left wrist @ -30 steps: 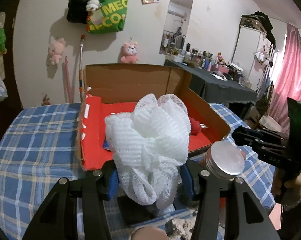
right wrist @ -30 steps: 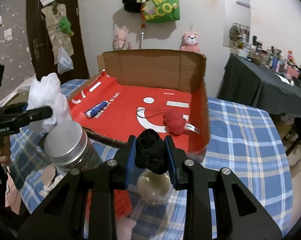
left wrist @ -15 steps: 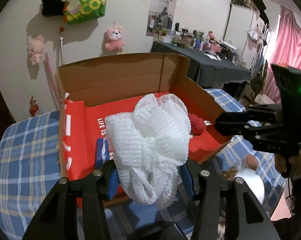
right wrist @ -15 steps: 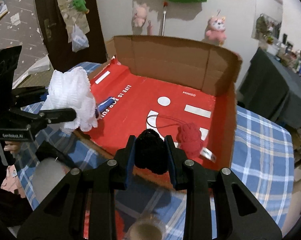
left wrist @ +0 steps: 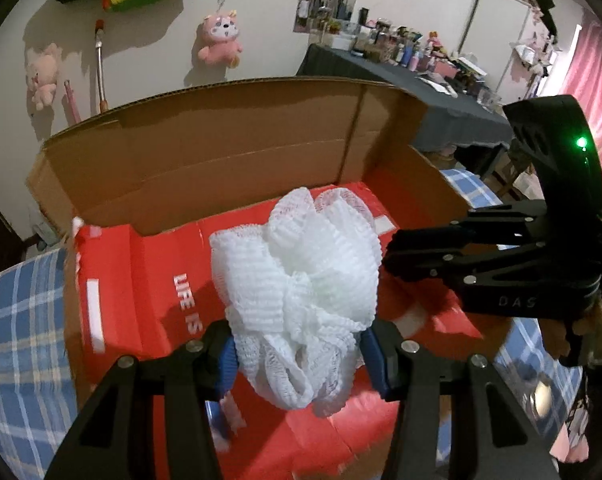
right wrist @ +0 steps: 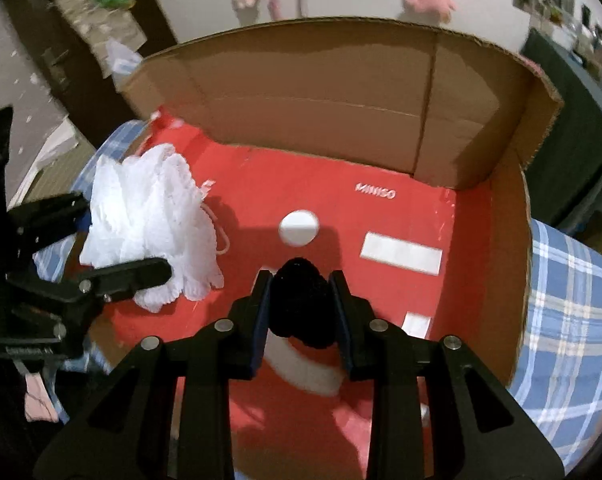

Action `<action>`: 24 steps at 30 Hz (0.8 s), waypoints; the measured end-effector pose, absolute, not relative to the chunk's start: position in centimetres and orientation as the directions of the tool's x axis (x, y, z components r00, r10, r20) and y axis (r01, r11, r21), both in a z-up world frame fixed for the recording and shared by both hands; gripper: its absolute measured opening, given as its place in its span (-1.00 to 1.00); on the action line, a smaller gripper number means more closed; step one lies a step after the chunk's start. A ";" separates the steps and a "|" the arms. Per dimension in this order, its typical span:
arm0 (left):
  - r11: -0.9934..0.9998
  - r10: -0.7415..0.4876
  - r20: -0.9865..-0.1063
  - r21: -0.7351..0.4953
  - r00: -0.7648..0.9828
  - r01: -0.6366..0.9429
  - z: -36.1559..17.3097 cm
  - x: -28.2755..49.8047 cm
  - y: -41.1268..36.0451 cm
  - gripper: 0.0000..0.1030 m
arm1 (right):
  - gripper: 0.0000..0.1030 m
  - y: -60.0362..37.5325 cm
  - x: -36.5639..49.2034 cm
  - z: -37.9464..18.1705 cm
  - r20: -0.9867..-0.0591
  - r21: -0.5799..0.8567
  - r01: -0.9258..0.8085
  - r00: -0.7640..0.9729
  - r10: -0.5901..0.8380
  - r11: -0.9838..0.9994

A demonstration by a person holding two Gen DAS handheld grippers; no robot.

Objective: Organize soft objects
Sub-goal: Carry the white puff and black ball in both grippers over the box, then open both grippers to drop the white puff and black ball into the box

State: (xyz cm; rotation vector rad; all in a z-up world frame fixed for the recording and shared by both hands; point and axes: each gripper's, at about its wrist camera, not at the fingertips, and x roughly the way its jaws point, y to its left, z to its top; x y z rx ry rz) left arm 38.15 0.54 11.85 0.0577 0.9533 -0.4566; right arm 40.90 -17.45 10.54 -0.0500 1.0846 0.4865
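My left gripper (left wrist: 299, 354) is shut on a white mesh bath sponge (left wrist: 301, 276) and holds it over the red floor of the open cardboard box (left wrist: 229, 148). The sponge also shows in the right wrist view (right wrist: 149, 224), at the box's left side. My right gripper (right wrist: 299, 306) is shut on a black fuzzy ball (right wrist: 299, 304) above the middle of the box floor (right wrist: 341, 208). The right gripper shows in the left wrist view (left wrist: 501, 260), to the right of the sponge.
The box stands on a blue plaid cloth (right wrist: 573, 320); it shows in the left wrist view too (left wrist: 17, 344). Tall cardboard flaps (right wrist: 321, 92) rise at the back and right. Pink plush toys (left wrist: 219, 38) hang on the wall behind.
Both grippers have moved forward over the box with their loads. The metal tin and other items at the table front have dropped out of view.
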 end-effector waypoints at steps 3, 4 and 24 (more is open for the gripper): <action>0.915 -0.327 -0.802 -0.136 0.500 0.381 11.1 40.1 0.3 0.05 | -0.47 -17.8 43.1 9.7 -0.872 0.190 -0.356 0.366 0.324 0.915; 0.918 -0.319 -0.805 -0.133 0.500 0.373 10.9 40.7 0.2 0.05 | -0.47 -17.8 43.7 9.4 -0.877 0.186 -0.343 0.364 0.313 0.921; 0.954 -0.212 -0.819 -0.054 0.533 0.295 8.2 45.1 1.1 0.19 | -0.47 -17.4 48.0 6.7 -0.921 0.042 -0.257 0.365 0.137 0.965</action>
